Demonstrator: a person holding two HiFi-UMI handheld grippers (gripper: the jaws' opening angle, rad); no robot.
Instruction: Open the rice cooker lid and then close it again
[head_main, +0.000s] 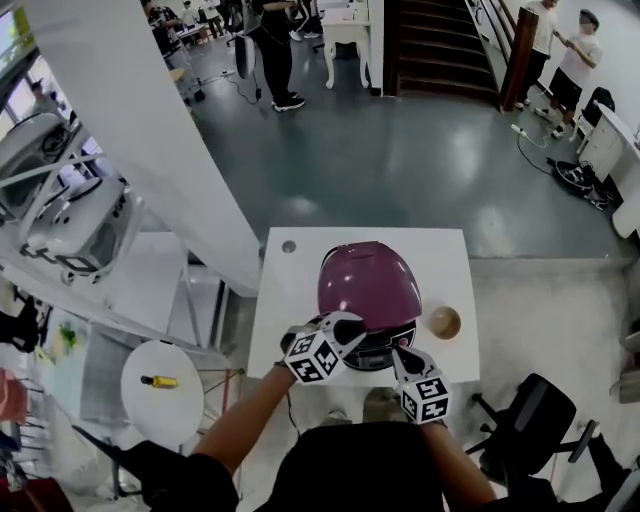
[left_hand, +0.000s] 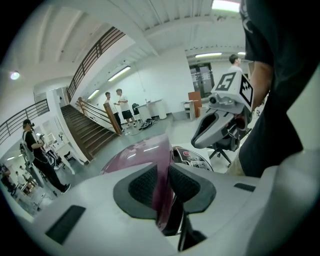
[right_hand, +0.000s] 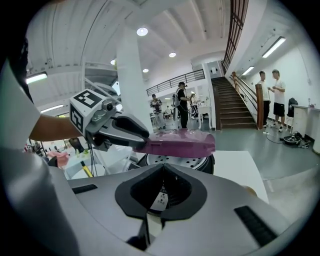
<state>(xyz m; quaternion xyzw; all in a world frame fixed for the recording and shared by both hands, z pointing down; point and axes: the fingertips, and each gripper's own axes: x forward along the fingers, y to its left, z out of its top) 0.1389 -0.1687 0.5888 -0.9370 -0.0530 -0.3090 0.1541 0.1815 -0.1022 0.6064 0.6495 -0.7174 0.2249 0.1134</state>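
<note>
A rice cooker with a purple lid (head_main: 368, 280) stands on a small white table (head_main: 300, 290). My left gripper (head_main: 350, 327) is shut on the lid's front edge. In the left gripper view the pads (left_hand: 142, 185) clamp the purple rim (left_hand: 162, 180). The right gripper view shows the lid (right_hand: 180, 145) tilted up a little in the left gripper (right_hand: 142, 137), with the perforated inner plate (right_hand: 175, 161) showing beneath it. My right gripper (head_main: 400, 352) is shut and empty, just in front of the cooker's control panel (left_hand: 192, 159); its jaws (right_hand: 161, 192) point at the cooker's front.
A small brown bowl (head_main: 445, 322) sits on the table right of the cooker, and a small round thing (head_main: 289, 246) lies at its far left corner. A round white side table (head_main: 160, 385) stands at the left, a black chair (head_main: 525, 420) at the right. People stand far back.
</note>
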